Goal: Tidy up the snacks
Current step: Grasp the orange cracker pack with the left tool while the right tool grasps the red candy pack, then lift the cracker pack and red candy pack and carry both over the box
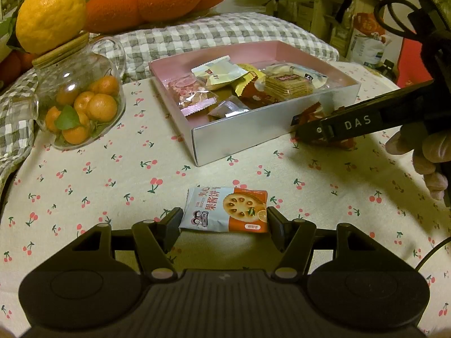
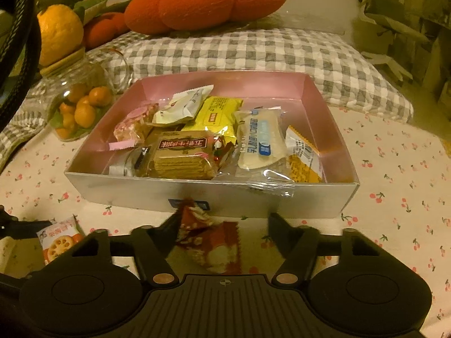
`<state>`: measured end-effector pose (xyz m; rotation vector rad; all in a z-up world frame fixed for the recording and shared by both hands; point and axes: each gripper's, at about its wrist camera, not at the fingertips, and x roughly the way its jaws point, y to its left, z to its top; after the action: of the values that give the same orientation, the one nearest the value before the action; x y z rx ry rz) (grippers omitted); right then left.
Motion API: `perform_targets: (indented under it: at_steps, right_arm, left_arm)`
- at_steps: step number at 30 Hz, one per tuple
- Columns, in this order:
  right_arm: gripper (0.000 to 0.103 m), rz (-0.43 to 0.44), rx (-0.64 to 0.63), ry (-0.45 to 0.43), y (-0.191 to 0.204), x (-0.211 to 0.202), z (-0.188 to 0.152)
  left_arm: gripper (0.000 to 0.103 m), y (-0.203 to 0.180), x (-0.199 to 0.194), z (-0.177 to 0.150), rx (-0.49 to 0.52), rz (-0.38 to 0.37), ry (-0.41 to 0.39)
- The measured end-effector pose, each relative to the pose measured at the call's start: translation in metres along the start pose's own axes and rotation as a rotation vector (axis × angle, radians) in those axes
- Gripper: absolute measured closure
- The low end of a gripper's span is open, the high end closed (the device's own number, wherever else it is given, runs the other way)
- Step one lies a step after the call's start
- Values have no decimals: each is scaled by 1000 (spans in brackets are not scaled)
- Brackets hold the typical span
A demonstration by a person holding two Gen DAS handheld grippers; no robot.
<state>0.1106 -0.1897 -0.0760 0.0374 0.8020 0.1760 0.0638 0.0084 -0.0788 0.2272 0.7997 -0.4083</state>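
A silver box (image 1: 239, 135) with a pink inside holds several wrapped snacks; it also shows in the right wrist view (image 2: 253, 200). A blue and orange biscuit packet (image 1: 225, 209) lies flat on the cherry-print cloth between the fingers of my left gripper (image 1: 224, 219), which is open around it. The packet also shows at the lower left of the right wrist view (image 2: 60, 239). My right gripper (image 2: 222, 225) is open, with a red snack packet (image 2: 210, 239) lying between its fingers, just in front of the box wall. From the left wrist view the right gripper (image 1: 315, 132) covers that red packet (image 1: 311, 114).
A glass jar of small oranges (image 1: 80, 101) with a wooden lid and a large citrus (image 1: 50, 14) on top stands left of the box. A checked quilt (image 2: 253, 53) and an orange cushion (image 2: 205, 0) lie behind the box.
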Motion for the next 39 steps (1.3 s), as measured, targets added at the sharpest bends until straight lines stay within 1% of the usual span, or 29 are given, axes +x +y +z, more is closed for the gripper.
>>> perform_targets:
  at_steps: [2, 8, 16, 24, 32, 39]
  right_arm:
    - [62, 2, 2, 0, -3, -3, -1]
    - [63, 13, 26, 18, -9, -8, -1]
    - [63, 35, 131, 57, -24, -20, 0]
    - [63, 54, 220, 84, -34, -35, 3]
    - [63, 88, 271, 52, -40, -59, 10]
    - [63, 109, 302, -16, -45, -80, 23]
  left_arm:
    - [43, 0, 0, 1, -5, 1, 1]
    - [43, 0, 2, 3, -27, 5, 5]
    - [44, 5, 2, 10, -105, -8, 22]
    - [44, 6, -7, 22, -172, -24, 5]
    - [44, 0, -18, 36, -207, -28, -22]
    - [44, -6, -28, 51, -231, -41, -69]
